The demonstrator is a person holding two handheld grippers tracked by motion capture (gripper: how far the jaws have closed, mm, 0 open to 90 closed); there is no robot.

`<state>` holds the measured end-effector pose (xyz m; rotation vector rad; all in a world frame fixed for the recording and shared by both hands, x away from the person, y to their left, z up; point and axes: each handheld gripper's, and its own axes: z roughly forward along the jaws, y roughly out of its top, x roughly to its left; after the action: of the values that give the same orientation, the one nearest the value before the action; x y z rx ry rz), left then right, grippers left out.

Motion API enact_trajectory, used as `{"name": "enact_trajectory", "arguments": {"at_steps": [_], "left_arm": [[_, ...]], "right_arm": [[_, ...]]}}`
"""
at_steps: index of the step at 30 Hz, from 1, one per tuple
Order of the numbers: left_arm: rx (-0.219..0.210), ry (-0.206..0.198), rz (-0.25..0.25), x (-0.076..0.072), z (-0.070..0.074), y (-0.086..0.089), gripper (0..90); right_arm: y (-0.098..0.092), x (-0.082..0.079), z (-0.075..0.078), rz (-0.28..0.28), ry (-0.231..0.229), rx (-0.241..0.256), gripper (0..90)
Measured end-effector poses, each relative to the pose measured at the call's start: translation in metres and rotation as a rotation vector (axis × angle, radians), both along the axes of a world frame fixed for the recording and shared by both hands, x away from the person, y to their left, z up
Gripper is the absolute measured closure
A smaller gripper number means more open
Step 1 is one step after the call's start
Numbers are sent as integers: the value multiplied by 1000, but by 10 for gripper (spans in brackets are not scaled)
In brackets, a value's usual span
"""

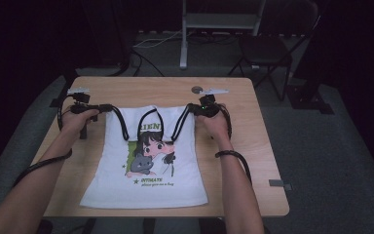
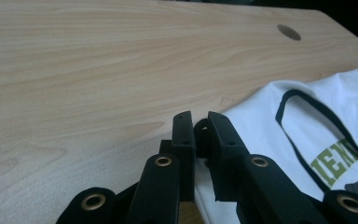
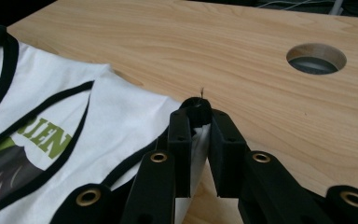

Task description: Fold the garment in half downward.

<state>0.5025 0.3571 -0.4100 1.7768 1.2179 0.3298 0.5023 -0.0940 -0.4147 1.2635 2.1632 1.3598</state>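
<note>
High view showed a white sleeveless shirt (image 1: 148, 165) lying flat on the wooden table (image 1: 253, 126), with its printed front facing up and its hem toward the person. The room around the table was very dark, so the chair (image 1: 268, 48) behind it was hard to make out. The person's hands covered most of both grippers there, and the shirt's two top corners were hidden under them.

The left gripper (image 2: 198, 122) sat at the shirt's left shoulder strap. In the left gripper view its jaws stood close together with a narrow gap, and the black edge of the strap was between them, so it was clamped on the shirt. The letters of the green print (image 2: 339, 163) were cut off at the picture's edge.

The right gripper (image 3: 198, 114) was at the other shoulder strap, near the round cable hole (image 3: 316, 58). Its jaws were closed on the black trim and white cloth, which filled the gap between them.
</note>
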Motion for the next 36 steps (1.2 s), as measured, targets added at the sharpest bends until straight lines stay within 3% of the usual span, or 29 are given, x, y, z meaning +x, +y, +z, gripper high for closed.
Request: {"name": "enact_trajectory", "arguments": {"at_steps": [4, 10, 12, 14, 21, 31, 36], "left_arm": [[-19, -13, 13, 2, 5, 2, 816], [-34, -37, 26, 3, 12, 7, 816], [-43, -40, 32, 3, 14, 8, 816], [-50, -44, 31, 2, 16, 9, 816], [-66, -71, 28, 3, 26, 8, 816], [-74, -106, 13, 7, 40, 2, 816], [-82, -125, 6, 9, 47, -1, 816]], "right_arm": [[-3, 3, 8, -15, -11, 46, 803], [-6, 6, 22, -19, -46, 55, 802], [-9, 6, 25, -28, -52, 100, 803], [-10, 5, 26, -23, -58, 81, 802], [-15, 4, 31, -34, -73, 126, 801], [-21, 1, 39, -30, -90, 145, 800], [-28, -5, 46, -29, -112, 201, 800]]}}
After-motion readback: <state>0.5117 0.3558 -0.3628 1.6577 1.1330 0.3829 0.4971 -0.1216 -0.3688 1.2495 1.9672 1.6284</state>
